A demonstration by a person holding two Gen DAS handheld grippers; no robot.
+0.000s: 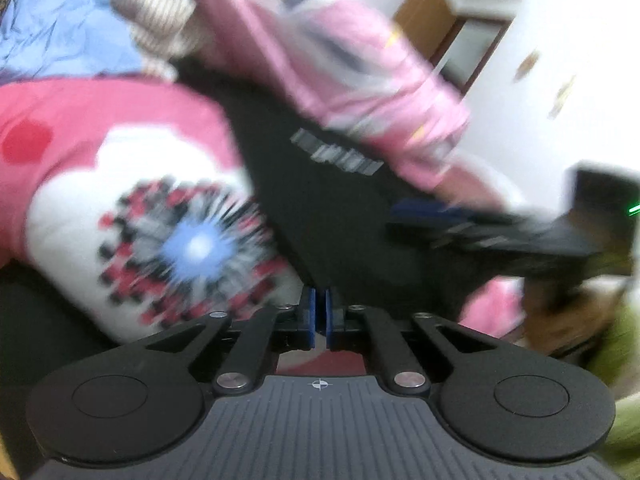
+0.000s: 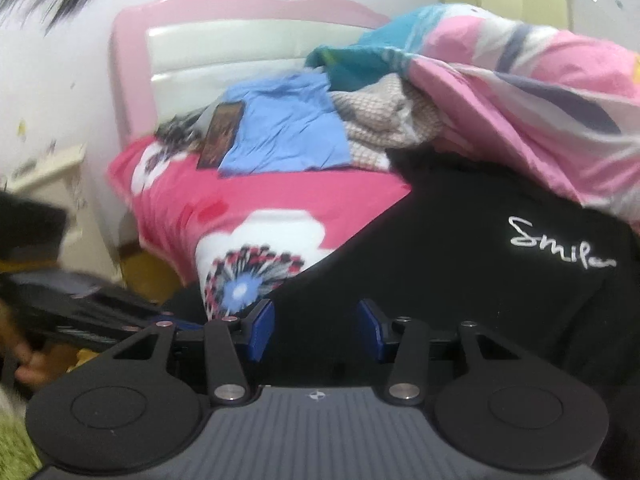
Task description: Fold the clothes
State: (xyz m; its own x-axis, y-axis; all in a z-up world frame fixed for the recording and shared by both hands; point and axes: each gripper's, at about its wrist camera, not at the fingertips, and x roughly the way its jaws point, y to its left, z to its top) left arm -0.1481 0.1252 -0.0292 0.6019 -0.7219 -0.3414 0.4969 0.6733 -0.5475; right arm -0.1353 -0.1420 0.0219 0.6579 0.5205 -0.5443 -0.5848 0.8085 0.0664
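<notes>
A black garment (image 2: 460, 280) with white script (image 2: 560, 248) lies spread on a pink bed sheet with a flower print (image 2: 248, 276). In the left wrist view the same garment (image 1: 340, 208) tapers down to my left gripper (image 1: 320, 316), whose blue pads are shut on its near edge. My right gripper (image 2: 316, 328) hovers over the garment's front part with its jaws apart, and the dark cloth shows between and below the pads. The right gripper's body (image 1: 500, 236) also shows blurred at the garment's right edge.
A pink patterned quilt (image 2: 520, 92), a beige knit (image 2: 384, 120) and a blue cloth (image 2: 288, 132) with a dark flat rectangle (image 2: 222, 136) are piled at the back of the bed. The pink headboard (image 2: 132, 24) and a pale nightstand (image 2: 48, 176) stand left. A hand (image 2: 32, 364) shows low left.
</notes>
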